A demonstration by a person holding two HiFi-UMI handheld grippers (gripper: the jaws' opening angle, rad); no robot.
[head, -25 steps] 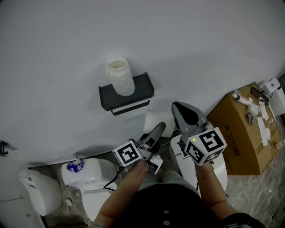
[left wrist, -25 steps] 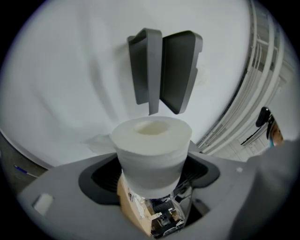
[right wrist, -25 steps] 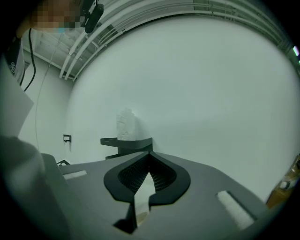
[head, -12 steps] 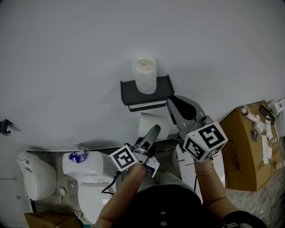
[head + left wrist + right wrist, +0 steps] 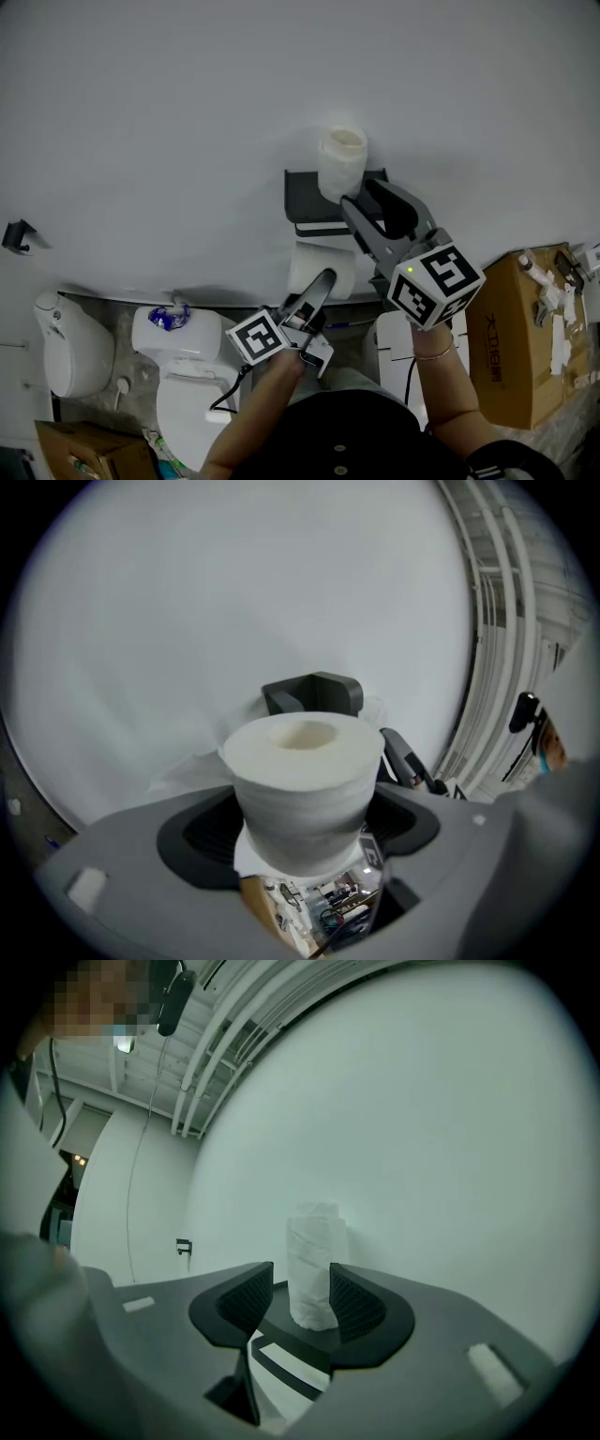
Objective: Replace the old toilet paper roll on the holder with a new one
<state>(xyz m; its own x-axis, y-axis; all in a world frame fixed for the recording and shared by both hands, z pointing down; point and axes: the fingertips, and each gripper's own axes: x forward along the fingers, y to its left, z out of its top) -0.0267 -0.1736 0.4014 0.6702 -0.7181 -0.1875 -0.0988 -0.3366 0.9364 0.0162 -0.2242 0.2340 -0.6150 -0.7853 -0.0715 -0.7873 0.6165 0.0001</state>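
- Gripping with the left gripper (image 5: 323,281): jaws pressed on the sides of the new roll (image 5: 302,789), a full one with its core hole up. Carried in the air just below the front edge of the holder (image 5: 305,192), toward its left end.
- Standing upright about midway along the holder's top shelf, close to the wall (image 5: 187,112): the old roll (image 5: 342,161), slim and seemingly nearly spent.
- Held level with that roll: the right gripper (image 5: 302,1288), jaws just opened and now apart. Old roll framed in the gap at or just past the tips, with neither pad pressing it.
- Under the shelf, the bar (image 5: 319,228), apparently bare.
- Judged step: reaching in to take the old roll off the shelf and clear the holder before fitting the new one.
- Next move, as judged: ease forward until the pads flank the old roll's middle, then close softly. Tall, light and soft, so likely to tip or crush.
- After that, lift straight up off the shelf rather than dragging it toward the front edge.
- Then bring the new roll up to the bar; cannot tell which end of it is free.
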